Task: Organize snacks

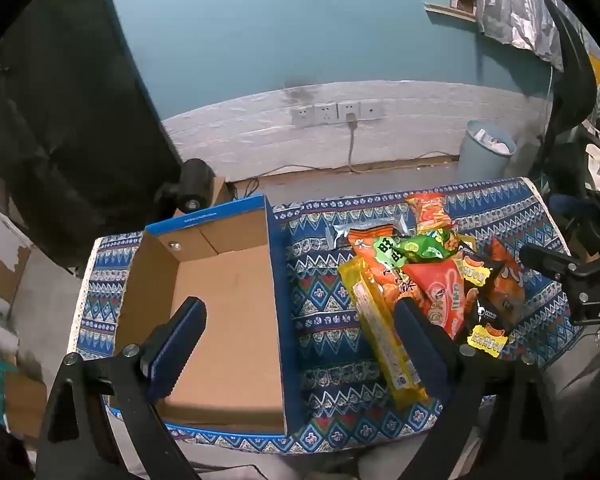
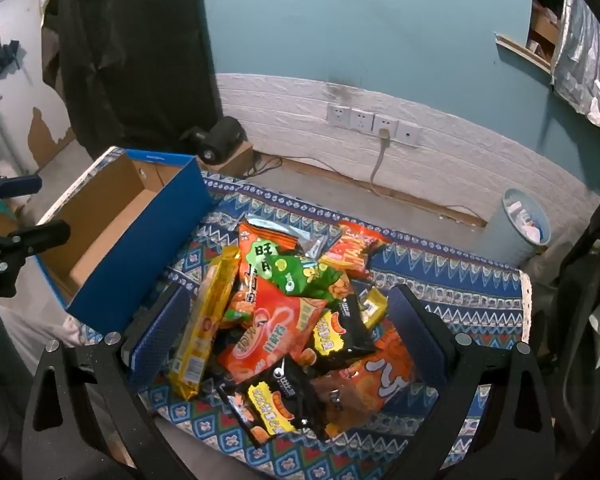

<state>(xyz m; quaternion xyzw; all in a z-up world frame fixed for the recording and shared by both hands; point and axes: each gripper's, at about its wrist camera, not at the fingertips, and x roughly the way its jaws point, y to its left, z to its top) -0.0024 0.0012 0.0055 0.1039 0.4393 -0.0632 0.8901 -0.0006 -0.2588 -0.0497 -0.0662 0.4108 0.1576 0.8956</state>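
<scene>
Snacks: a loose heap of crinkly foil and plastic snack packets (image 2: pixel 284 320) in orange, green, black and yellow lies on the right half of the table, overlapping one another.
Handling: I judge them light, soft and slippery; the air-filled ones would crush or slide under a hard pinch, so take one by a flat sealed edge or across its narrow width.
Easiest pick: the long yellow cellophane biscuit pack (image 2: pixel 204 320) at the left edge of the heap looks stiffer and lies partly free, near the box.
Top of heap: a small green puffed bag (image 2: pixel 304 276) rests on a large orange one (image 2: pixel 276 340); two black packets with yellow labels (image 2: pixel 284 400) lie at the near side.
Box: an open cardboard box with blue outer walls and a plain brown inside (image 1: pixel 220 320) stands to the left of the heap, just beside it, with nothing in it.
Right gripper (image 2: pixel 288 332): jaws spread wide above the heap, holding nothing.
Left gripper (image 1: pixel 300 340): jaws spread wide astride the box's right wall, holding nothing.
Cloth: a blue woven tablecloth with zigzag pattern (image 1: pixel 324 312) covers the table.
Stage: sorting seems not yet begun.
</scene>
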